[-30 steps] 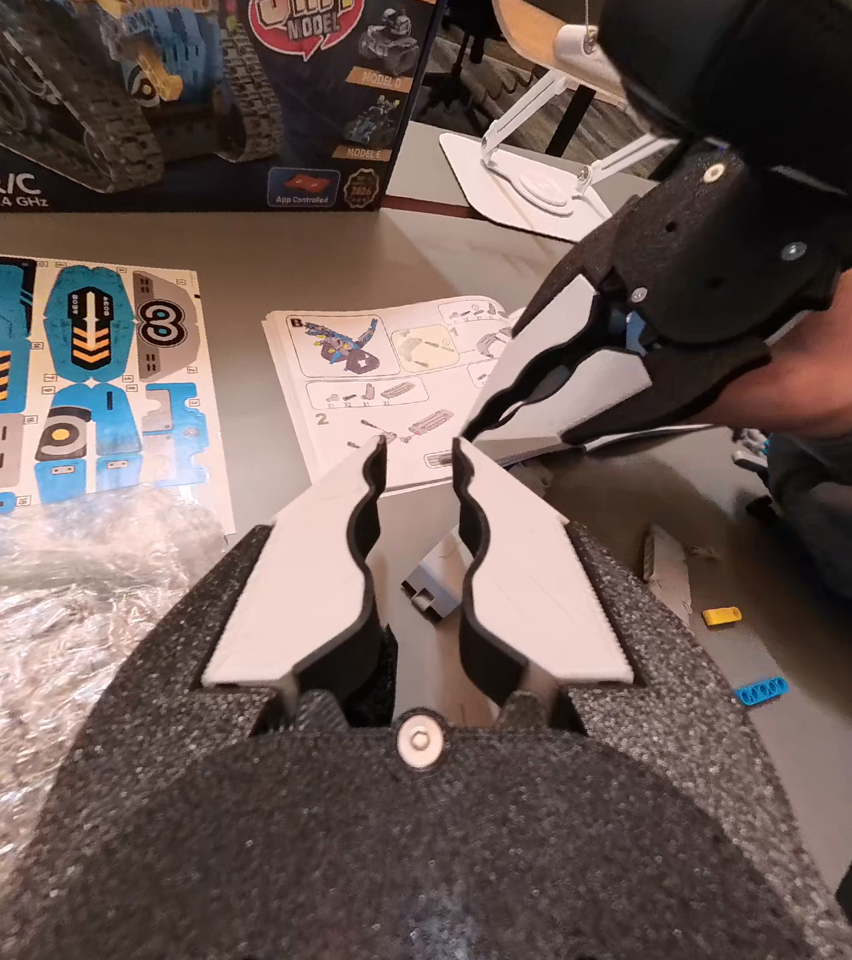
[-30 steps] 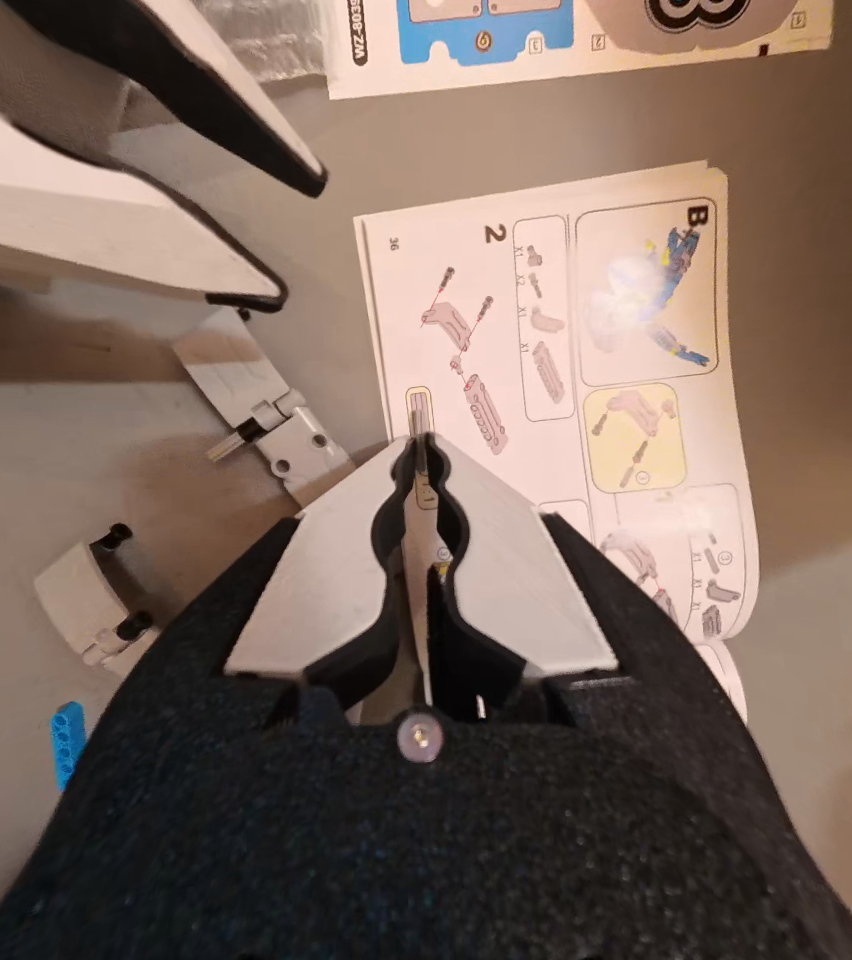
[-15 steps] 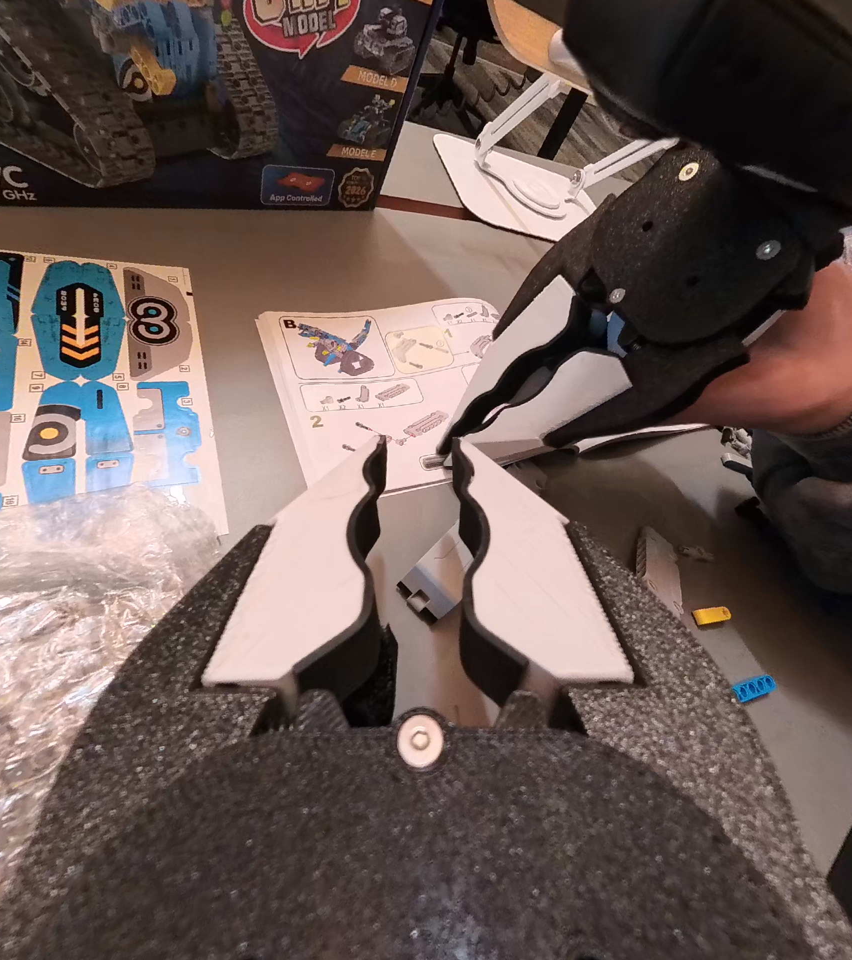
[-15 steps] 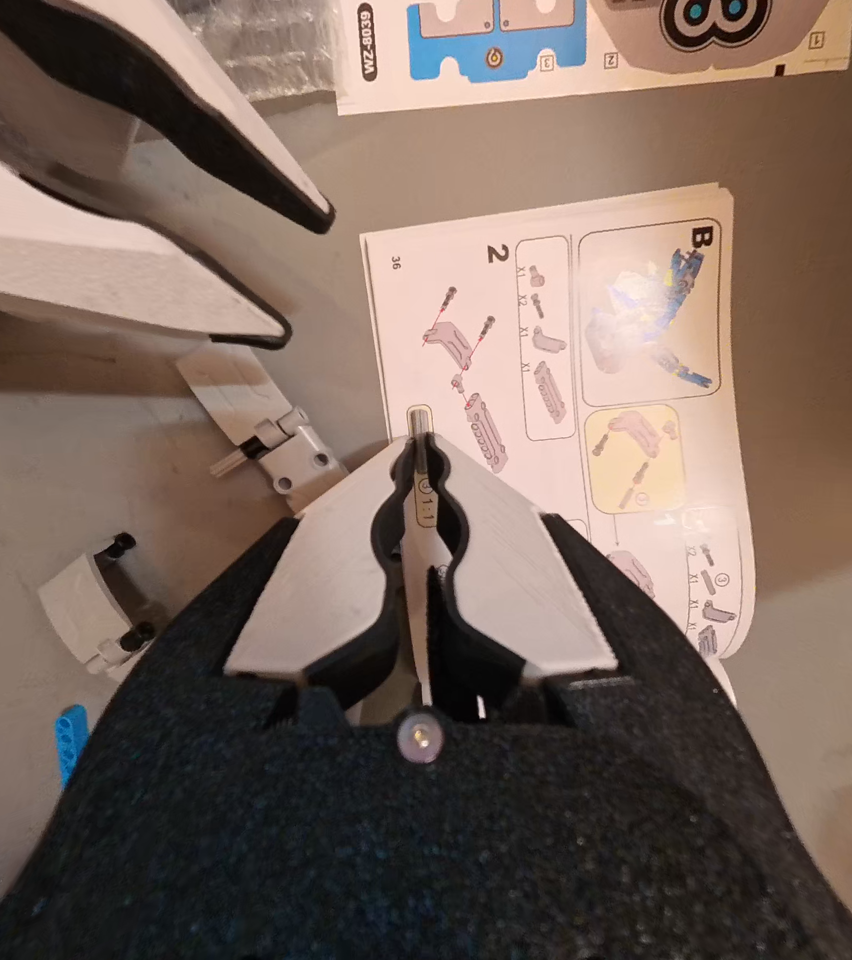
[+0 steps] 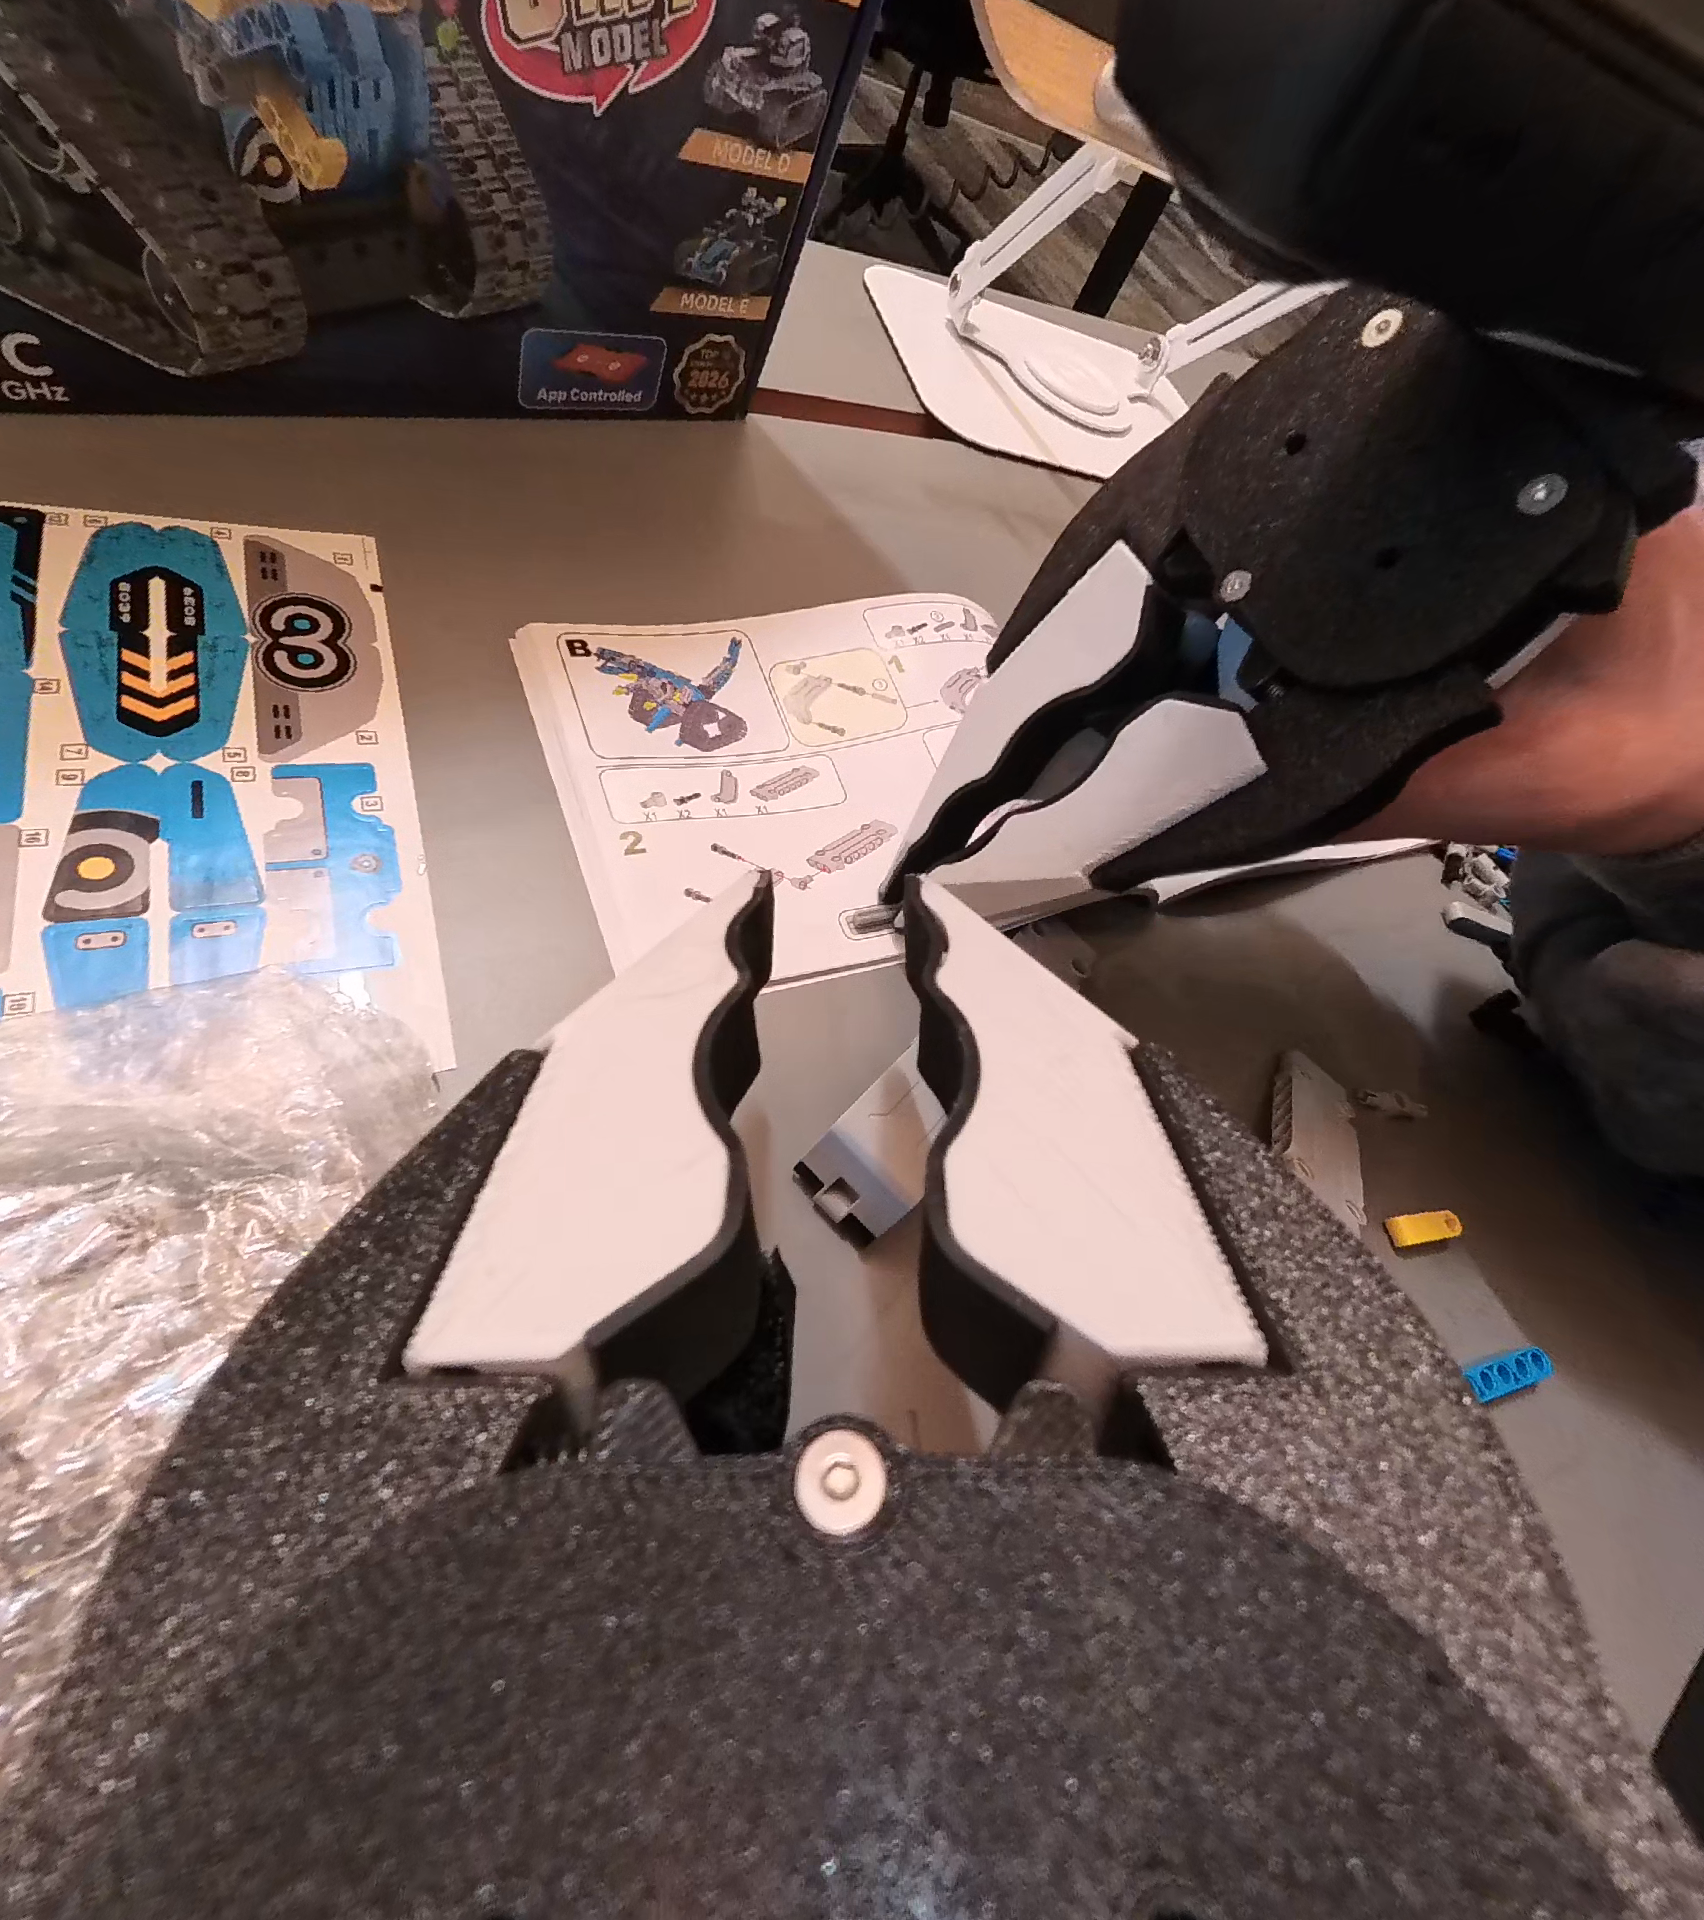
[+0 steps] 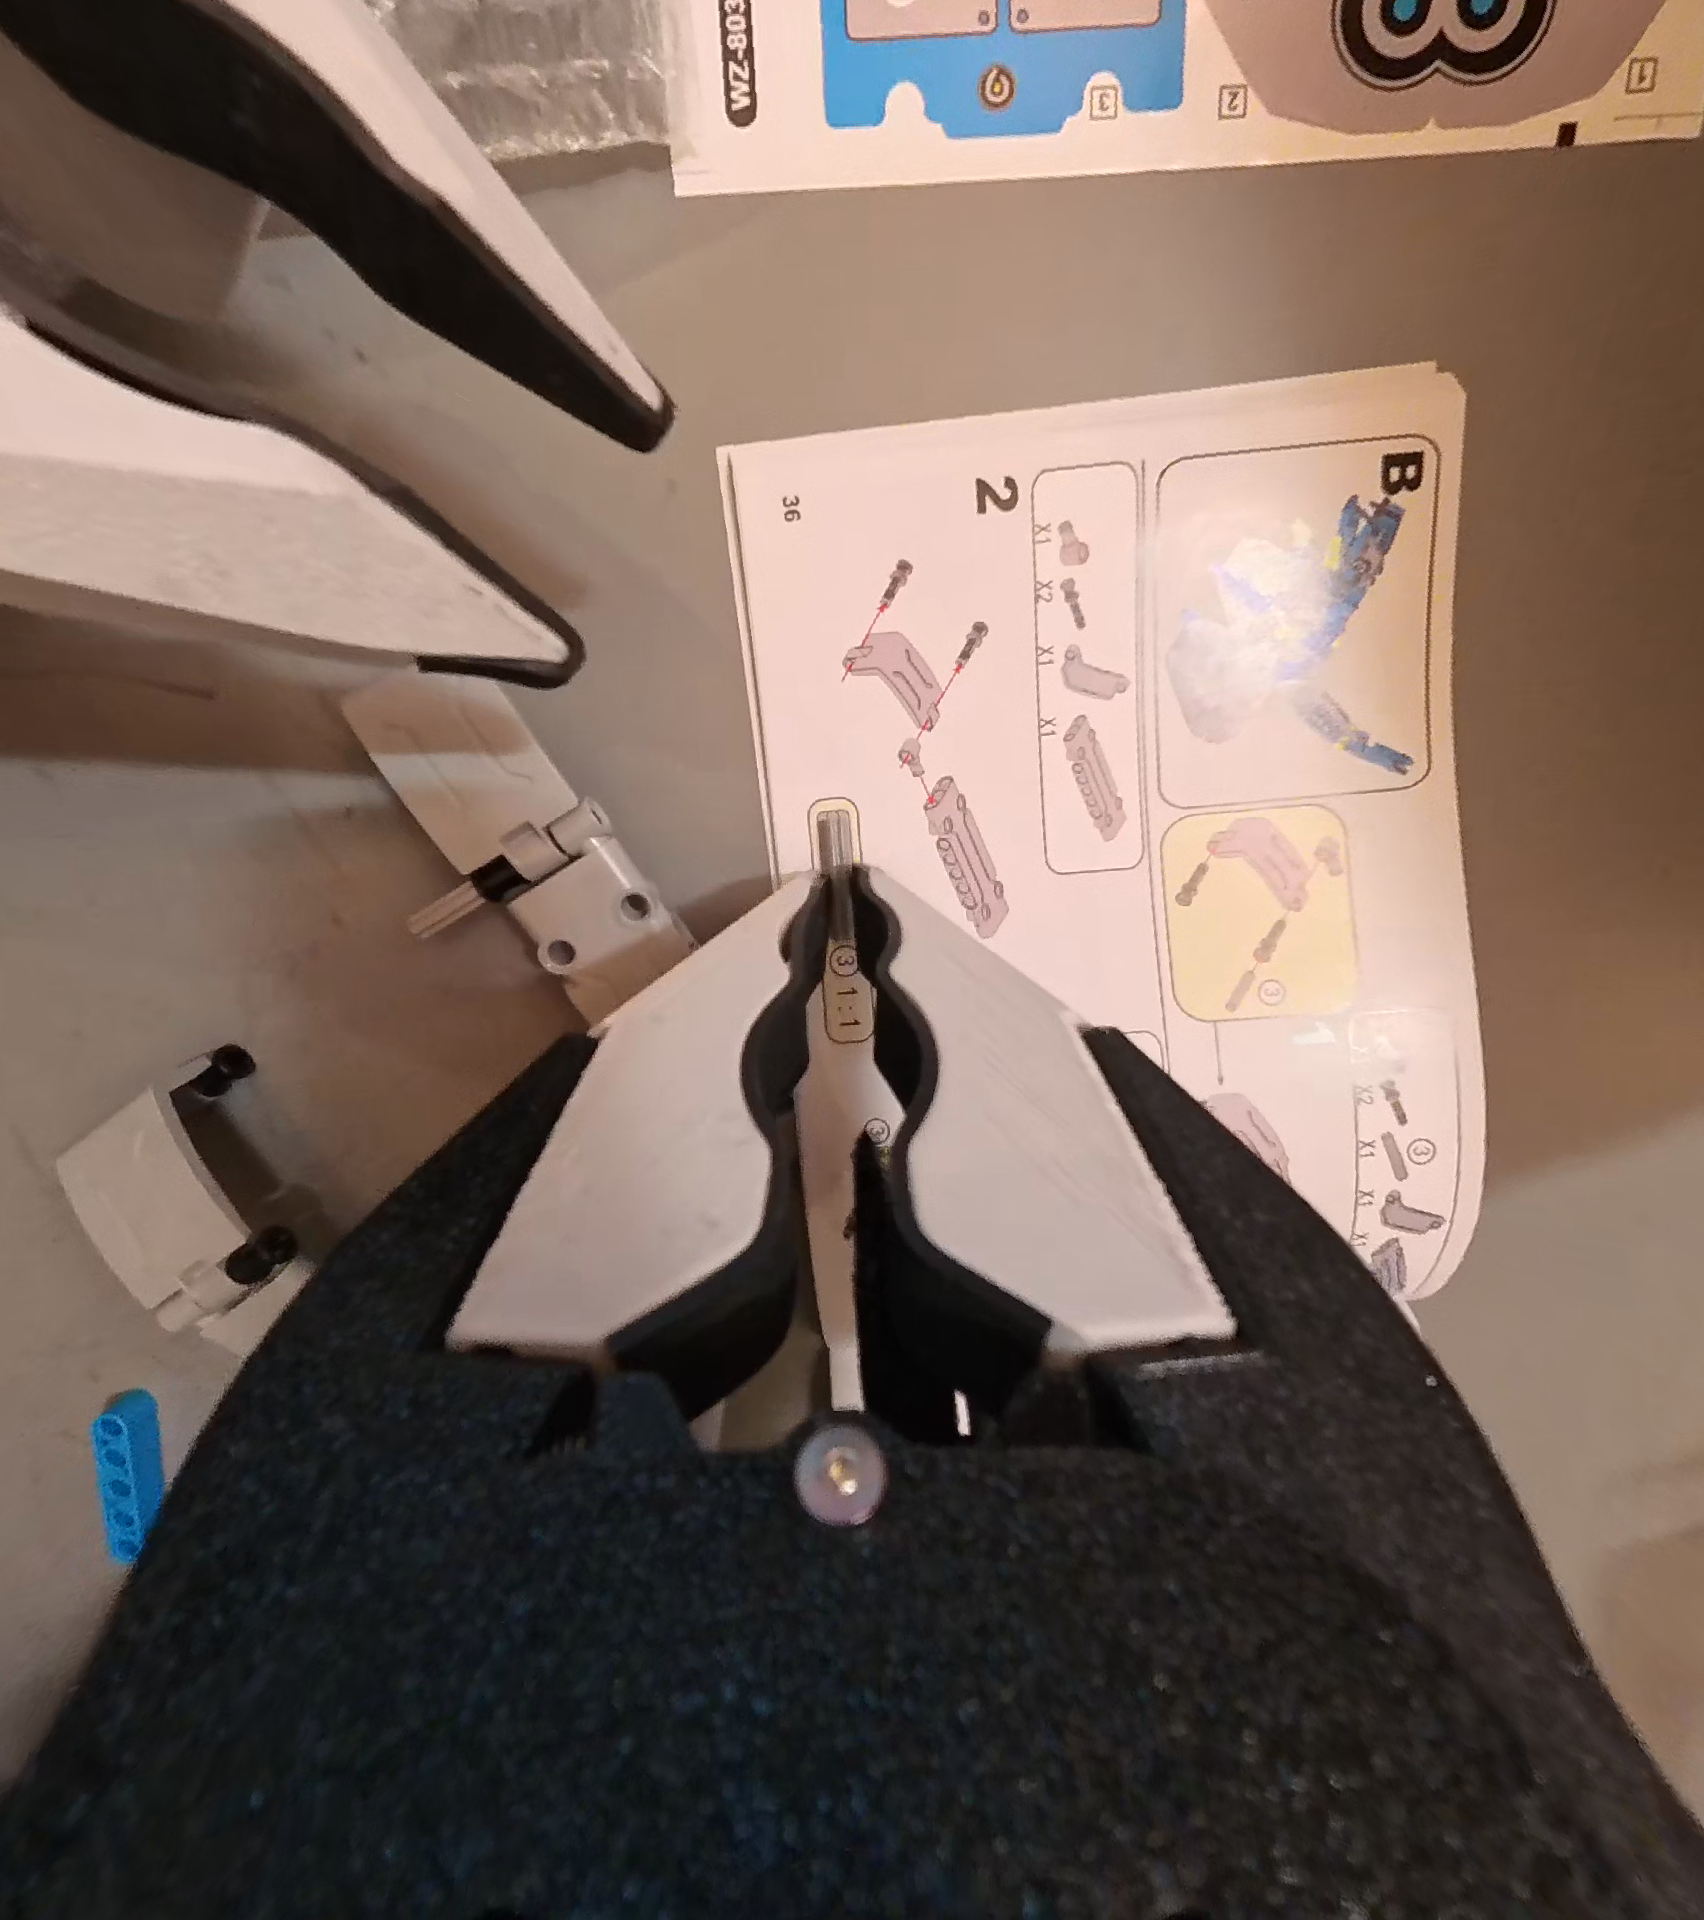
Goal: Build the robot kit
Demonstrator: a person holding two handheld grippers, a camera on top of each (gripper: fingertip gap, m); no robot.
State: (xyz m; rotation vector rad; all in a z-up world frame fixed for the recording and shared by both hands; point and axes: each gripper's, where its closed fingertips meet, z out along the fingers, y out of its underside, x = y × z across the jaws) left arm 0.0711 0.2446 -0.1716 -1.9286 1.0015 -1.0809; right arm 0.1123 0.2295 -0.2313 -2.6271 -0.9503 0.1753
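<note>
My right gripper [image 6: 832,883] is shut on a short dark grey axle pin [image 6: 835,840]. It holds the pin's tip over a small framed drawing on the open instruction booklet [image 6: 1243,935]. In the left wrist view the right gripper [image 5: 895,894] comes in from the right, held by a hand, with its tip just ahead of my left gripper's right finger. My left gripper [image 5: 837,894] is open and empty. It hovers over a grey hinged brick piece [image 5: 863,1174], which also shows in the right wrist view [image 6: 536,831] under the left gripper [image 6: 609,540].
A sticker sheet [image 5: 152,748] and bubble wrap [image 5: 48,1247] lie at the left, and the kit's box [image 5: 339,187] stands behind. Small parts lie at the right: a grey panel [image 5: 1310,1132], a yellow piece [image 5: 1421,1228], a blue beam [image 5: 1506,1374]. A white curved piece [image 6: 152,1195] is near the table edge. Spacing between my two grippers at the tips: around 7 centimetres. From the left gripper's tips to the grey hinged brick piece [image 5: 863,1174] is close to 6 centimetres.
My right gripper, still shut on the pin, has shifted slightly down and left over the booklet, closer to my left gripper's tips. My left gripper stays open and has barely moved.
</note>
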